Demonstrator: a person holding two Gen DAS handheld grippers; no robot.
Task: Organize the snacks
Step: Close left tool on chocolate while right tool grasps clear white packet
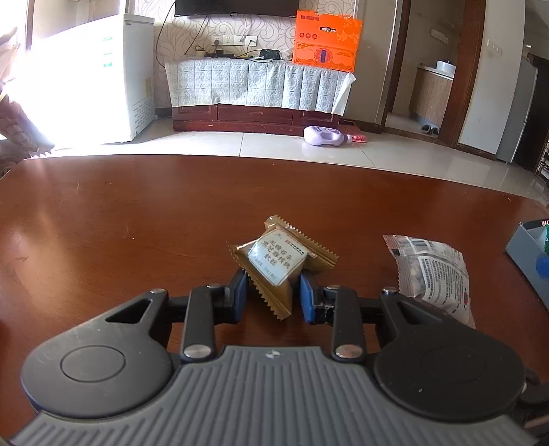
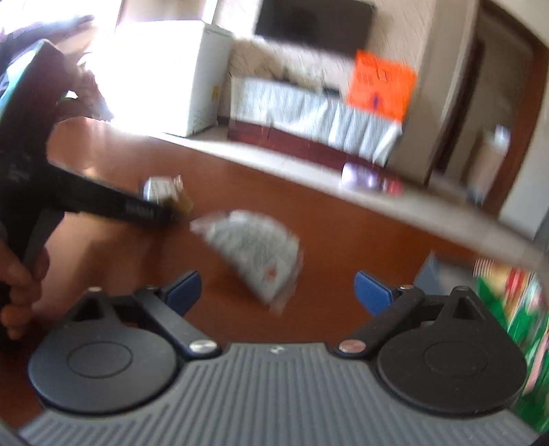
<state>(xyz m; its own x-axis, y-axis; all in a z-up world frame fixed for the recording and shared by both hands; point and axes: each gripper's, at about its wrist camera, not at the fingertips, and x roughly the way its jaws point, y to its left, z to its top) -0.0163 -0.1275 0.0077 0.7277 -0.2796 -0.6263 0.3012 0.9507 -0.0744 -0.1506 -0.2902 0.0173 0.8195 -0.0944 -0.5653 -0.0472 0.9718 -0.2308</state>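
Past your table [image 1: 103,212] stand a white freezer [image 1: 113,75], an orange box [image 1: 326,41] on the cloth-draped cabinet [image 1: 254,89], and a lilac bottle [image 1: 322,135] lying on the floor.

Chinese print, ending 软糕, on the gold snack packet [image 1: 276,262] label.

Home living room: wall TV [image 1: 236,7], cloth-draped wooden cabinet [image 1: 254,85], white freezer [image 1: 113,75], tiled floor [image 1: 343,151].

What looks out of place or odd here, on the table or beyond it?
A purple bottle lies tipped on its side on the floor by the TV cabinet. On the table, nothing looks spilled; the left gripper holds a gold snack packet tilted, and a clear packet lies flat.
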